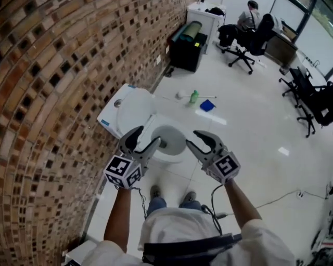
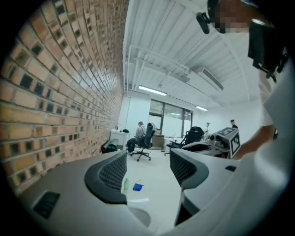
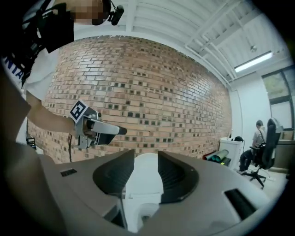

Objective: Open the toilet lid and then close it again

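Observation:
The white toilet [image 1: 156,136] stands against the brick wall, its lid [image 1: 135,110] raised and leaning back on the tank, the bowl [image 1: 170,140] uncovered. In the right gripper view the upright lid [image 3: 146,173] shows far off between the jaws. My left gripper [image 1: 148,134] hovers open above the bowl's left side, with nothing between its fingers. My right gripper [image 1: 192,138] hangs open to the right of the bowl, also holding nothing. Neither gripper touches the toilet. The left gripper view looks across the room, with its jaws [image 2: 147,173] apart.
The brick wall [image 1: 52,104] runs along the left. On the floor beyond the toilet lie a green bottle [image 1: 194,96], a blue cloth [image 1: 207,105] and a white brush [image 1: 180,95]. A black bin [image 1: 188,49], office chairs [image 1: 250,44] and a seated person [image 1: 252,15] are farther back.

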Demonstrator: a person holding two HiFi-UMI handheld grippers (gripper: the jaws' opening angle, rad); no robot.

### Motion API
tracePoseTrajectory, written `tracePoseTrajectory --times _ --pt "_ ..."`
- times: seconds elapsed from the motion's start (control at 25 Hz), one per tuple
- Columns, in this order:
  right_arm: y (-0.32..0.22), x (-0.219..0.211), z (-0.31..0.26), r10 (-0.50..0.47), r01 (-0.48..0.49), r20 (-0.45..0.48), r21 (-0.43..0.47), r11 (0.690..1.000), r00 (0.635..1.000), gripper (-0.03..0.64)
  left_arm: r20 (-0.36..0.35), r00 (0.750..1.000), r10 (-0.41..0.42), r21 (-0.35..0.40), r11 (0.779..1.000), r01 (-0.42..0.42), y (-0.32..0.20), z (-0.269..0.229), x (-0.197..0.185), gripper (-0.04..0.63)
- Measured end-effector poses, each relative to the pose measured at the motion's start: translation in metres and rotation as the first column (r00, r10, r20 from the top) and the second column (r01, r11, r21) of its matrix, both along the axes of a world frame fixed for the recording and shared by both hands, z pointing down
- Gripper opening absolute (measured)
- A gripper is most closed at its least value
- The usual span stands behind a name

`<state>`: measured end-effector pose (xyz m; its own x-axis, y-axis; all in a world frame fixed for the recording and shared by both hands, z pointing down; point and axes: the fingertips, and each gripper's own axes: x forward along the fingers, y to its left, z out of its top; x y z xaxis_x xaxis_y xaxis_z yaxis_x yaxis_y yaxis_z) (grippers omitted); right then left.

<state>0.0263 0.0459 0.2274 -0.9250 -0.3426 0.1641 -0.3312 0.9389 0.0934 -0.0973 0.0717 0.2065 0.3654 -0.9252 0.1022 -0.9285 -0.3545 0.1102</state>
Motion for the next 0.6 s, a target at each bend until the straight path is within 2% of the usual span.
tracePoseTrajectory --times 0.08,0.2,0.36,0.6 --pt "0.004 0.012 0.002 0.019 -0.019 -0.009 0.016 1.0 1.0 0.149 -0.022 0.999 0.045 0.005 0.999 -0.045 -0.004 -0.006 0.022 0.291" --pt "0.016 0.025 0.003 0.032 -0.032 -0.003 0.018 0.999 0.999 0.149 -0.027 0.995 0.097 -0.027 0.995 -0.098 0.0 -0.002 0.049 0.291" --pt "0.023 0.044 0.002 0.048 -0.048 0.006 0.011 0.999 0.999 0.149 0.002 0.991 0.131 -0.083 0.988 -0.13 0.003 0.008 0.075 0.288" --pt "0.028 0.055 -0.002 0.062 -0.062 0.022 0.002 0.998 0.998 0.149 -0.051 0.991 0.124 -0.034 0.992 -0.125 0.01 -0.003 0.086 0.29"
